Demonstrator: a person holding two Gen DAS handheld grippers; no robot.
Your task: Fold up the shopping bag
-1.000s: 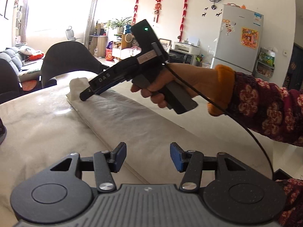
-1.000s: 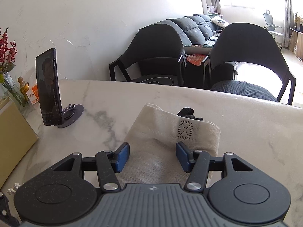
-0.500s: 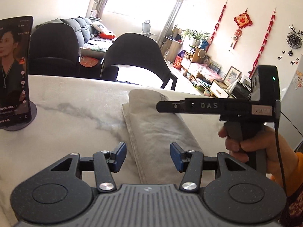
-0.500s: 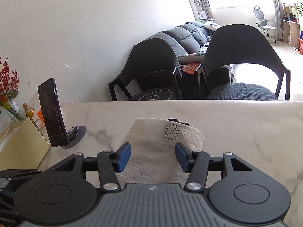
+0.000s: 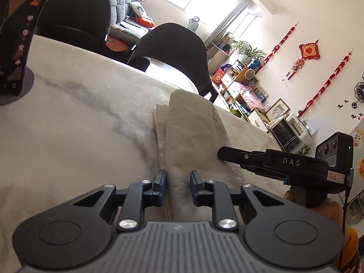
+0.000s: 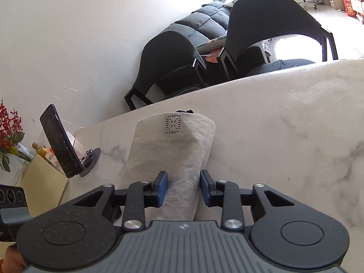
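A white shopping bag point(image 5: 193, 136), already folded into a long narrow strip, is laid on a marble table point(image 5: 79, 118). Its far end is turned toward the table's far edge. A small stitched square point(image 6: 173, 124) is seen near that far end in the right wrist view.

The left gripper point(image 5: 178, 187) is held low over the near end of the bag. Its jaws are closing, and a raised fold of the bag is seen between its 2 blue pads point(image 5: 162, 186). A little gap is still seen on each side, so the fold is not yet pinched.

The right gripper point(image 6: 183, 187) is also held low over the bag, and its jaws are closing too. The bag's cloth is seen between its 2 blue pads point(image 6: 162, 187). The left pad is right at the cloth, but a bit of table is seen between the cloth and the right pad, so the bag is not yet clamped.

In the left wrist view, the right gripper is seen from the side at the bag's right edge, with its tip touching or just over the cloth; which one cannot be told. It is held by a hand point(image 5: 327, 207).

A phone on a round stand point(image 6: 61, 143) is set well to the left of the bag. 2 black chairs point(image 6: 270, 25) are placed behind the table.
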